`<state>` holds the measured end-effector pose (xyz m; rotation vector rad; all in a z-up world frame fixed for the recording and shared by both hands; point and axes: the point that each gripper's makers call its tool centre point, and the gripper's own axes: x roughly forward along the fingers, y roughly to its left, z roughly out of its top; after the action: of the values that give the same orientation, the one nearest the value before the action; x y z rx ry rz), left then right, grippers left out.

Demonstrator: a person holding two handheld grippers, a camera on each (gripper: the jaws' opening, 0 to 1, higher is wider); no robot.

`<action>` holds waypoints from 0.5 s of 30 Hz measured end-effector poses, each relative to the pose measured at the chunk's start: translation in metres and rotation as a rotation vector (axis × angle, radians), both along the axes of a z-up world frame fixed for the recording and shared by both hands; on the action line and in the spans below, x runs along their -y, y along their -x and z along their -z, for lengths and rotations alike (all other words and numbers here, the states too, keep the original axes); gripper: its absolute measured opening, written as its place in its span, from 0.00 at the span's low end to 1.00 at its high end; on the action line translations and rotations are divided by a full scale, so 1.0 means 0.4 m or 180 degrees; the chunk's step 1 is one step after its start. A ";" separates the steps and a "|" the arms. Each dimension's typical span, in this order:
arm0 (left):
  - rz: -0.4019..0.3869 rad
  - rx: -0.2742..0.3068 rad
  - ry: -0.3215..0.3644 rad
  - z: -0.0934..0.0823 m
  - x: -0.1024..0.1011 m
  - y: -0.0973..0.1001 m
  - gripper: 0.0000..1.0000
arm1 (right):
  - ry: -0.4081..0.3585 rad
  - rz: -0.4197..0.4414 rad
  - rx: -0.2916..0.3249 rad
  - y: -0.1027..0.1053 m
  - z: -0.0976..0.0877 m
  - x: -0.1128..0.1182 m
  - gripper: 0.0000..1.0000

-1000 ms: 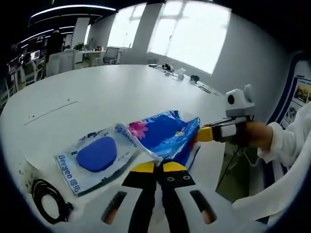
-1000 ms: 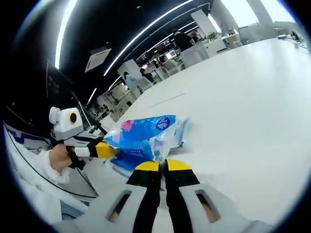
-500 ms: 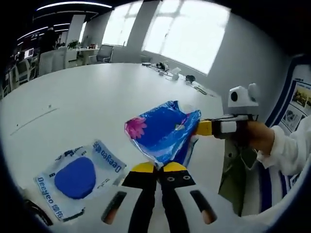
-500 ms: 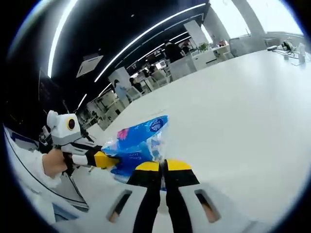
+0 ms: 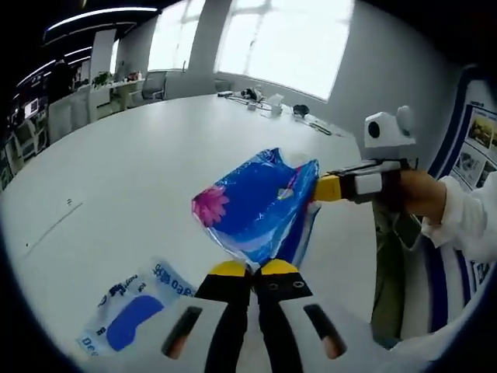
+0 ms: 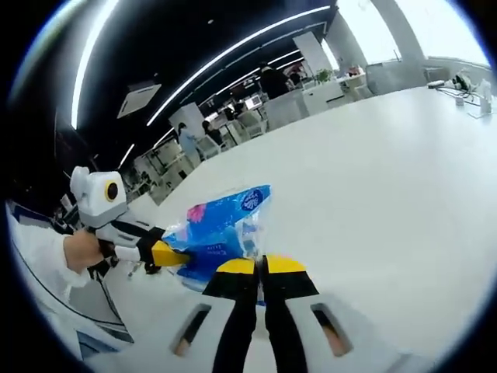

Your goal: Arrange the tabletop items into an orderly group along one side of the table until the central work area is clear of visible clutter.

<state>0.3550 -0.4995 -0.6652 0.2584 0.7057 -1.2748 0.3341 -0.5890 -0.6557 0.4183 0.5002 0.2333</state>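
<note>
A blue plastic pack with a pink flower print [image 5: 256, 206] hangs in the air above the white table [image 5: 140, 155], stretched between both grippers. My left gripper [image 5: 253, 268] is shut on its near corner. My right gripper [image 5: 326, 189] comes in from the right, held by a hand in a white sleeve, and is shut on the pack's far edge. In the right gripper view the same blue pack [image 6: 221, 229] sits above my right gripper [image 6: 260, 266], and the left gripper [image 6: 167, 253] pinches it from the left. A clear packet holding a blue pad [image 5: 128, 318] lies flat on the table at lower left.
Small items [image 5: 268, 105] lie at the table's far end under bright windows. The table's edge runs along the right, past the sleeve. Desks, chairs and people [image 6: 272, 81] fill the office beyond the table in the right gripper view.
Both grippers have lifted the blue pack off the table and carried it away from the clear packet. The black cable at lower left has left the left gripper view.
</note>
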 end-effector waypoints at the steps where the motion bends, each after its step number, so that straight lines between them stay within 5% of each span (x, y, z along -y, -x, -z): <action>1: 0.0016 0.0006 -0.0021 0.007 0.002 -0.006 0.00 | -0.0003 -0.0001 -0.0019 -0.008 0.007 0.003 0.00; 12: 0.0137 0.0119 -0.0403 0.096 0.000 -0.052 0.00 | 0.0040 -0.0070 -0.0305 -0.061 0.092 -0.001 0.00; 15: 0.0297 0.0284 -0.0554 0.127 -0.001 -0.064 0.01 | 0.0112 -0.0080 -0.0419 -0.078 0.128 -0.001 0.00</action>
<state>0.3806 -0.4992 -0.7160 0.4925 0.7359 -1.2834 0.3652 -0.5888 -0.7068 0.3948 0.6383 0.2217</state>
